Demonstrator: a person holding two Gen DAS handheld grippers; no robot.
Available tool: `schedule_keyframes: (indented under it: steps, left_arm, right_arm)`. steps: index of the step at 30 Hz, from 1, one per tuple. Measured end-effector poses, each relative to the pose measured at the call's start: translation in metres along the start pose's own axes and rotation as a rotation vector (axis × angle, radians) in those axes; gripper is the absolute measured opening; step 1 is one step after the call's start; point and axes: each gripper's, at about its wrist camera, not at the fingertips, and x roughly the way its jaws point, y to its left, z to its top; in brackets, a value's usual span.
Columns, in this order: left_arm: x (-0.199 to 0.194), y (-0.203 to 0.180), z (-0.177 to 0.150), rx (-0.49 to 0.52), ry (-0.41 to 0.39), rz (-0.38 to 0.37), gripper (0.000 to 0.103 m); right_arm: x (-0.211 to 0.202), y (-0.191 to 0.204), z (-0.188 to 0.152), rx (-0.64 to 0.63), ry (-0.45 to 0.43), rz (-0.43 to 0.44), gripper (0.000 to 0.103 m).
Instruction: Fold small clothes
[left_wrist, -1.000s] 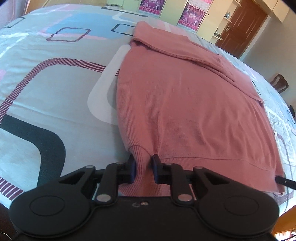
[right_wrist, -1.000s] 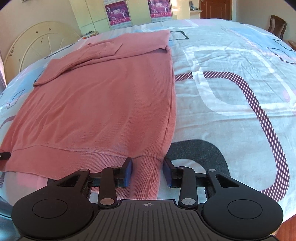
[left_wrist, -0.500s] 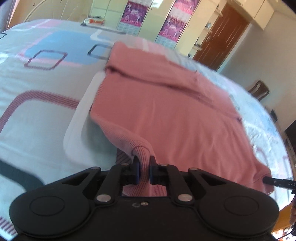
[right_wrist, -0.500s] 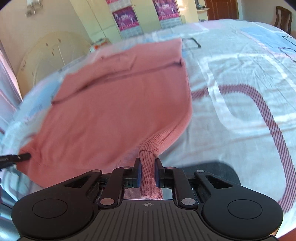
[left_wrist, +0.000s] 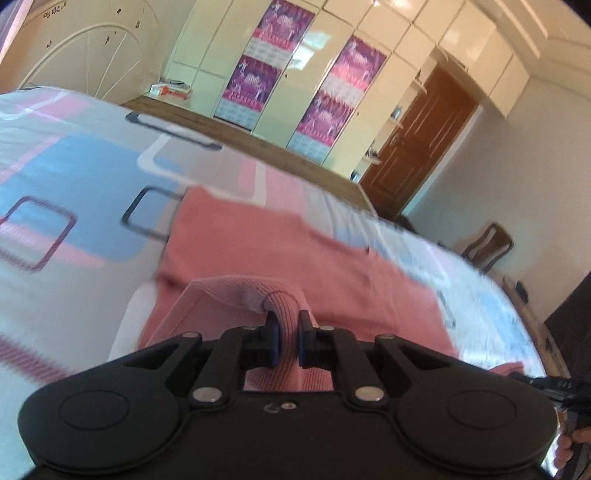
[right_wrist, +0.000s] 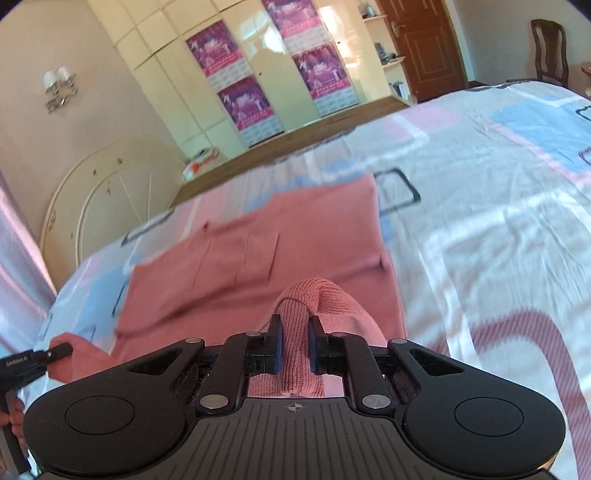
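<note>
A pink ribbed knit sweater (left_wrist: 295, 254) lies spread on a patterned bedsheet (left_wrist: 74, 177); it also shows in the right wrist view (right_wrist: 266, 251). My left gripper (left_wrist: 287, 332) is shut on one corner of the sweater's hem and holds it lifted above the rest of the garment. My right gripper (right_wrist: 294, 339) is shut on the other hem corner, also lifted. The far end of the sweater, with the sleeves folded across, still lies flat. The other gripper's tip shows at the edge of each view (left_wrist: 546, 382) (right_wrist: 33, 360).
The bedsheet (right_wrist: 498, 206) stretches wide on both sides of the sweater. A rounded headboard (right_wrist: 96, 199) stands at one end. Beyond the bed are cream wardrobes with purple posters (left_wrist: 280, 55), a brown door (left_wrist: 421, 140) and a wooden chair (left_wrist: 487, 247).
Both grippers closed on the hem corners, lifted them off the bed and carried them forward over the sweater toward its far end. The views tilted up toward the room.
</note>
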Motion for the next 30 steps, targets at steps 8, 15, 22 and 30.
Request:
schedule_keyframes:
  steps: [8,15,22,30]
  left_arm:
    - [0.084,0.014,0.048,-0.053,0.004,0.014,0.008]
    - [0.147,0.032,0.061,-0.042,0.092,0.091,0.011]
    - [0.145,0.044,0.077,0.014,0.041,0.139,0.067]
    - [0.159,0.043,0.077,0.132,0.110,0.081,0.069]
  right_arm:
    - [0.082,-0.012,0.067,0.088,-0.011,-0.040,0.013]
    - [0.152,-0.038,0.089,0.192,0.058,-0.098,0.013]
    - [0.157,-0.052,0.103,0.219,-0.003,-0.125,0.037]
    - [0.166,-0.041,0.110,0.038,-0.009,-0.122,0.060]
